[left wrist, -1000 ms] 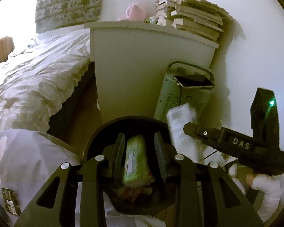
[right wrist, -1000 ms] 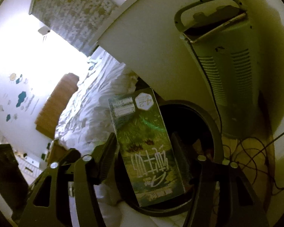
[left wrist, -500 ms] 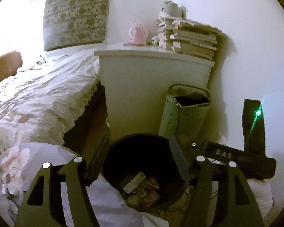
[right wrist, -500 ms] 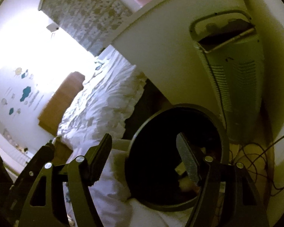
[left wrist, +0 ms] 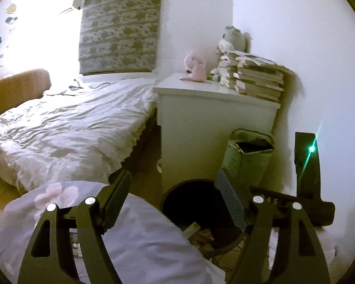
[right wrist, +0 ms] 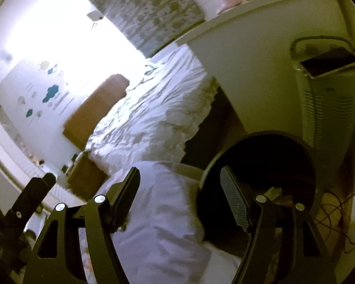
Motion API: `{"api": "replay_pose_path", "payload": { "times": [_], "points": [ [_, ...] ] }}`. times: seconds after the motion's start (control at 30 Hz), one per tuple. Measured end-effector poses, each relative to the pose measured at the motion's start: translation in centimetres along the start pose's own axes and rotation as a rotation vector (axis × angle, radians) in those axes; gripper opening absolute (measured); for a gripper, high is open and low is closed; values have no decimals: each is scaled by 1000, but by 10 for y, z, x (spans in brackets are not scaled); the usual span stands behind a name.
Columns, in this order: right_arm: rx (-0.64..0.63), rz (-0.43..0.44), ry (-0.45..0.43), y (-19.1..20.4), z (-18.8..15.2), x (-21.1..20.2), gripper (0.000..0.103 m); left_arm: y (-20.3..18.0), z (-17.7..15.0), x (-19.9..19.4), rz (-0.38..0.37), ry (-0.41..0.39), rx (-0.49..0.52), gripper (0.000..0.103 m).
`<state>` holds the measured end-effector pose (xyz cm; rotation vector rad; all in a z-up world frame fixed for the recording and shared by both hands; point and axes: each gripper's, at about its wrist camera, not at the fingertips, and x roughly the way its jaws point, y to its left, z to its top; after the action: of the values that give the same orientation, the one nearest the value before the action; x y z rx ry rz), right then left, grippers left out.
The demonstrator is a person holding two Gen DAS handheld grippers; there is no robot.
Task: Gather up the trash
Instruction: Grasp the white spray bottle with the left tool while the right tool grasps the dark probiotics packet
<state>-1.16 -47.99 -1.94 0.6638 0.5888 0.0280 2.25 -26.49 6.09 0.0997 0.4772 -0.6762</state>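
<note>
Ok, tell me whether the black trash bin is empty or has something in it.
Not empty. The black trash bin stands upright and open-topped, with cartons and wrappers lying at the bottom. How full it is cannot be told.

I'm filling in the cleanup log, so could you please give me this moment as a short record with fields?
left claw: open, empty; jaws have just been opening
right claw: open, empty
bin: black, round, on the floor by the white cabinet
bin contents: wrappers and a carton at the bottom
beside bin: pale heater, a phone lying on top
foreground: floral pillow
</note>
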Motion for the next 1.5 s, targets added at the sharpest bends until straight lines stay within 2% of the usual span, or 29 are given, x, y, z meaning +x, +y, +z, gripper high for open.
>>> {"api": "replay_pose_path", "payload": {
  "times": [0.03, 0.1, 0.3, 0.53, 0.7, 0.87, 0.97, 1.03, 1.2, 1.33, 1.47, 1.5],
  "points": [
    [-8, 3, 5, 5, -1, 2, 71, 4, 0, -3, 7, -3, -5, 75],
    [-23, 15, 13, 18, -3, 5, 77, 14, -2, -9, 22, -8, -20, 75],
    [-83, 39, 70, 54, -10, 26, 77, 50, -18, -12, 62, 16, -69, 77],
    [-172, 65, 163, 100, -27, 66, 77, 139, -63, -8, 174, 127, -185, 77],
    [-256, 82, 235, 141, -43, 102, 77, 212, -108, -10, 228, 251, -266, 77],
    [-377, 105, 319, 189, -63, 146, 77, 264, -142, -18, 227, 308, -376, 77],
    [-455, 118, 370, 220, -81, 173, 72, 293, -150, -17, 209, 313, -447, 75],
    [-490, 115, 395, 234, -90, 189, 68, 298, -149, -12, 200, 309, -460, 75],
    [-509, 117, 436, 253, -98, 222, 64, 308, -145, 20, 156, 342, -451, 59],
    [-520, 100, 464, 260, -95, 245, 64, 312, -146, 43, 164, 401, -428, 38],
    [-546, 75, 499, 267, -99, 272, 64, 317, -149, 46, 191, 403, -395, 25],
    [-556, 70, 512, 269, -100, 280, 64, 319, -150, 45, 183, 399, -401, 25]
  ]
}}
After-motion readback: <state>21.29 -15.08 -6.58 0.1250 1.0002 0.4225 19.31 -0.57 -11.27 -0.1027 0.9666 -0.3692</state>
